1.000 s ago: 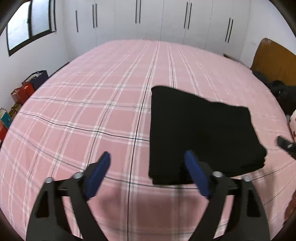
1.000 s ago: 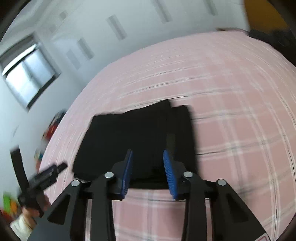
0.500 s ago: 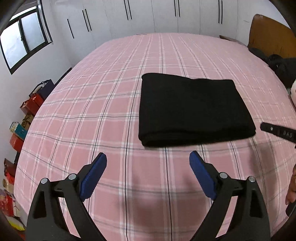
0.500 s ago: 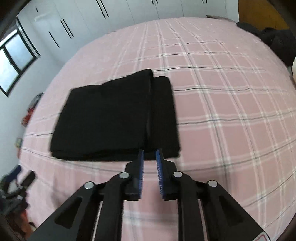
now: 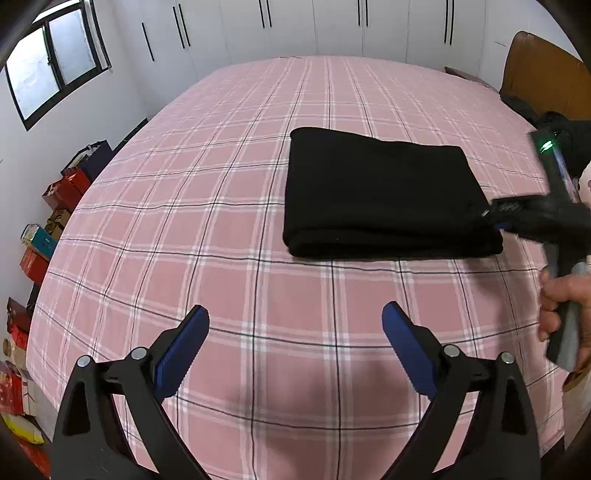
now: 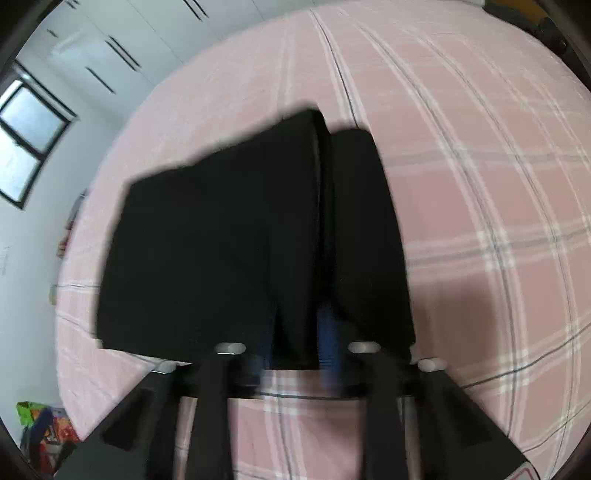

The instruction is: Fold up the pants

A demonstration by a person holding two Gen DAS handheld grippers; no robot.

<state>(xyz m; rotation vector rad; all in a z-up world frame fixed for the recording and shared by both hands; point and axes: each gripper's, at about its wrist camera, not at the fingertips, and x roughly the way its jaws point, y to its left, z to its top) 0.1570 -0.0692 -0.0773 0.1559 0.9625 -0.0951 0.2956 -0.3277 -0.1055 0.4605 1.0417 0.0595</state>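
The black pants [image 5: 384, 192] lie folded into a thick rectangle on the pink plaid bed [image 5: 184, 221]. My left gripper [image 5: 295, 343] is open and empty, held back above the near part of the bed, well short of the pants. My right gripper [image 6: 293, 347] has come in at the pants' near right edge [image 6: 258, 240]; its blue fingers [image 6: 327, 332] sit partly apart with black fabric between them. This view is blurred. The right gripper also shows in the left wrist view [image 5: 532, 218], touching the stack's right end.
White wardrobes [image 5: 332, 29] line the far wall. A window [image 5: 48, 81] is at the left. Boxes and bags [image 5: 48, 229] sit on the floor left of the bed. A wooden headboard [image 5: 539, 74] and dark clothes [image 5: 554, 129] are at the right.
My right gripper has moved forward onto the pants' edge and its fingers have spread from nearly shut. My left gripper has pulled back, away from the pants.
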